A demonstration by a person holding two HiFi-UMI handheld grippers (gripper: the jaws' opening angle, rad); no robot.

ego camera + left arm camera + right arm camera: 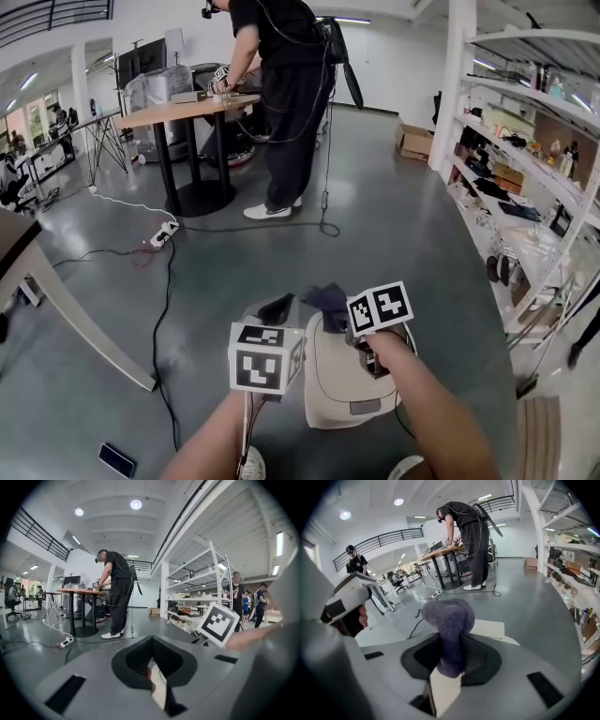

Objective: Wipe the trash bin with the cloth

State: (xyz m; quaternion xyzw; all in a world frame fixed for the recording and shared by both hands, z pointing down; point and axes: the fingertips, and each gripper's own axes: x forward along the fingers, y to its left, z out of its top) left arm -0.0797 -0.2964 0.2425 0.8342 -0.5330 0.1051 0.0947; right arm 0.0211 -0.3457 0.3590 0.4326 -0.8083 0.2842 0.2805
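A beige trash bin [342, 380] with a closed lid stands on the grey floor just below both grippers. My right gripper [339, 317] is shut on a dark purple cloth [327, 298], which bunches out past the jaws above the bin's far edge. In the right gripper view the cloth [449, 620] sticks up from my right gripper [449, 660], with the pale bin lid [490, 629] behind it. My left gripper [277, 307] hovers beside the bin's left side; in its own view my left gripper [151, 660] has its jaws together with nothing held.
A person [281, 103] stands at a round-based wooden table [187, 108] at the back. Metal shelving [525, 159] lines the right side. Cables and a power strip [164, 232] cross the floor at left, near a table leg [75, 319] and a phone [116, 459].
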